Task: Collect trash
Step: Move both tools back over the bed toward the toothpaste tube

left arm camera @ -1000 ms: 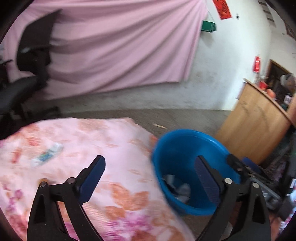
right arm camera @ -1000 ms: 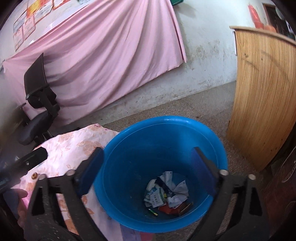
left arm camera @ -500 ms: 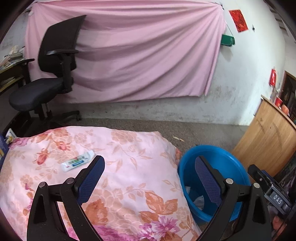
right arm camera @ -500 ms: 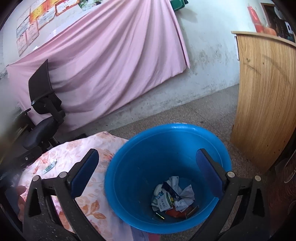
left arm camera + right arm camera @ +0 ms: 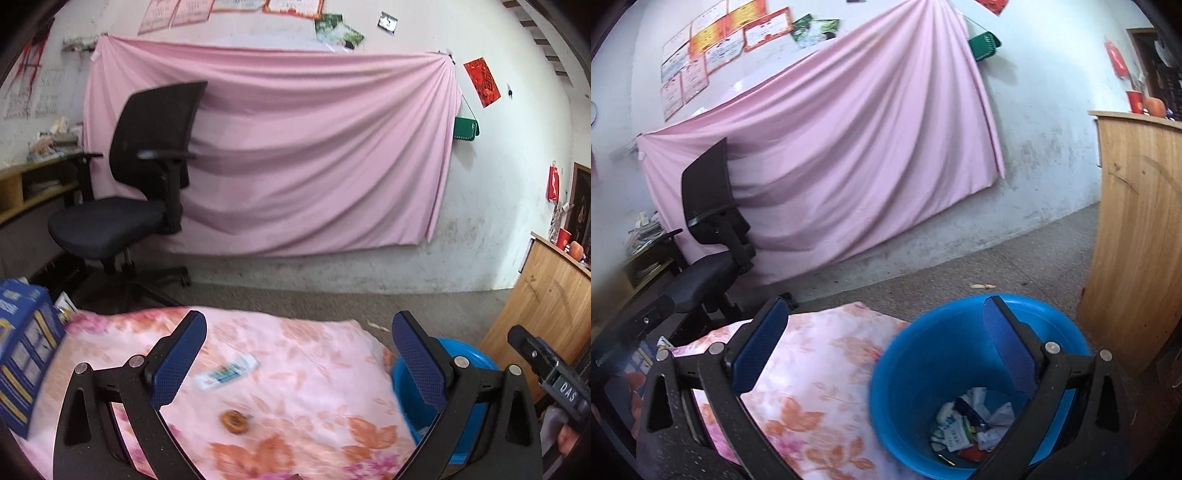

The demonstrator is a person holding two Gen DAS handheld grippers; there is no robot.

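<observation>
A flat white wrapper (image 5: pixel 226 372) with blue and green print lies on the pink floral cloth (image 5: pixel 314 373) that covers the worktop, between the two spread fingers of the left gripper (image 5: pixel 299 354) in that view, closer to the left finger (image 5: pixel 177 360) and a little beyond its tip, touching neither one. Nearer the camera on the same cloth sits a small brown ring-shaped scrap (image 5: pixel 233 421), blurred and too small to name, also in the gap between the fingers and apart from them. The left gripper stands wide open with nothing in it. The blue bin (image 5: pixel 964 354) stands just beside the right edge of the cloth, and crumpled white paper and small packets (image 5: pixel 967 424) lie in a heap at its bottom with a red piece among them. The right gripper (image 5: pixel 886 350) hangs above the bin's near rim, its fingers spread wide and empty, the right finger (image 5: pixel 1006 350) over the bin's mouth and the left one over the cloth. A blue printed box (image 5: pixel 22 354) stands at the left edge of the cloth. Behind are a black office chair (image 5: pixel 136 184), a pink sheet (image 5: pixel 314 155) hung on the wall and a wooden cabinet (image 5: pixel 1141 240) to the right of the bin
</observation>
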